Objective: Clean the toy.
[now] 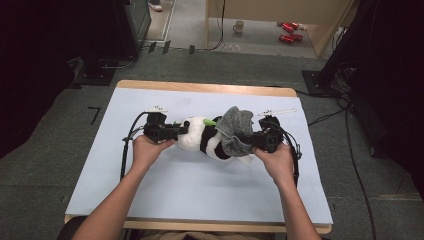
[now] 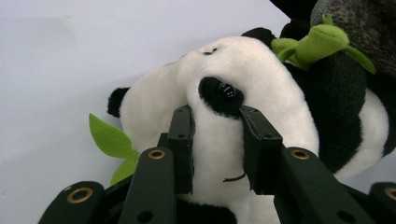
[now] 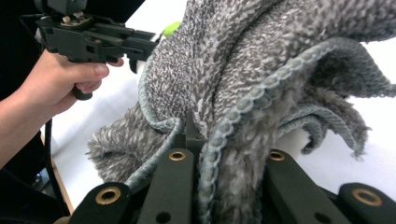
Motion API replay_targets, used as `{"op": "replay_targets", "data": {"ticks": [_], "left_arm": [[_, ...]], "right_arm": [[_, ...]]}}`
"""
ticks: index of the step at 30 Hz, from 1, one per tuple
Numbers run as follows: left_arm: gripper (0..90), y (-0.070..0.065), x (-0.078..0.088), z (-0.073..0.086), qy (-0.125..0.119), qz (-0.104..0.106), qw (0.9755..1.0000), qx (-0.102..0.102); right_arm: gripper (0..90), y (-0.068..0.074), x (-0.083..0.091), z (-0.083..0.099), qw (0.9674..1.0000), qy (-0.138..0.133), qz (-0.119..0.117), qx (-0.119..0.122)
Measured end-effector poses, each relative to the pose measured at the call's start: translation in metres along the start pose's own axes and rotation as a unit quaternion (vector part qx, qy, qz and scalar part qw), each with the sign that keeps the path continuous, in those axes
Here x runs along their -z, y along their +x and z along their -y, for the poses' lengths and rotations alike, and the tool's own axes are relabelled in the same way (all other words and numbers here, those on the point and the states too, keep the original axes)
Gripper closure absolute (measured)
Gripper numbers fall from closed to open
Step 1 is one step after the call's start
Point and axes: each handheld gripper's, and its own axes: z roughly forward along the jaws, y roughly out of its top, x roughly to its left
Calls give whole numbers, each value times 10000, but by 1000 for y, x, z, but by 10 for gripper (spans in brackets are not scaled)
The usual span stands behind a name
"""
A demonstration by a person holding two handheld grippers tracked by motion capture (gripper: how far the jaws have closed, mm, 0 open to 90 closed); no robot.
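setup: I've got a claw in each hand at the table (image 1: 150,85), which has a pale blue sheet (image 1: 200,185) over it. Panda plush in the middle.

panda (image 1: 200,135): lies on its side roughly mid-sheet, long axis running left to right. Head end points left, body end points right, so it sits right between my two claws.

left gripper (image 2: 215,144): clamped on the panda's head. In the left gripper view the jaws pinch the white fur of the face just below the black eye patch. It sits at the left end of the plush, basically anchoring it.

right gripper (image 3: 205,140): pinched shut on the grey towel (image 3: 261,70). In the right gripper view a fold with the corded hem is bunched between the jaws, and I can see my other hand and claw farther off past the cloth.

towel spot: draped over the right half of the panda, heaped up on the body, loose edge trailing toward the near right onto the sheet.

green bits (image 2: 322,42): small plush bamboo sprig at the panda's neck, just left of the towel edge.

the bit that matters: towel is at the right end, head at the left, so I reckon any pull of the cloth goes along the panda's long axis. Right claw is the one on the cloth; left just holds the head steady.

risk, my guess: the towel snags on the sprig.
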Motion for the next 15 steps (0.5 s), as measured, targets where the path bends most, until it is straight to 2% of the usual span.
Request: {"op": "replay_targets", "data": {"ticks": [4,8,10,13,15], "left_arm": [[676,1,0,0,-30,41,10000,49],[676,2,0,-1,-37,49,10000,66],[676,3,0,-1,-48,40,9999,98],[676,7,1,-1,-56,45,9997,221],[677,7,0,-1,-61,53,9997,222]], "right_arm": [[816,-6,2,3,10000,-31,-17,-74],[816,-10,5,4,9999,-33,97,-131],[817,-15,8,6,9996,-21,217,-187],[818,-26,10,10,9979,147,559,-276],[819,-34,11,13,9973,160,620,-366]]}}
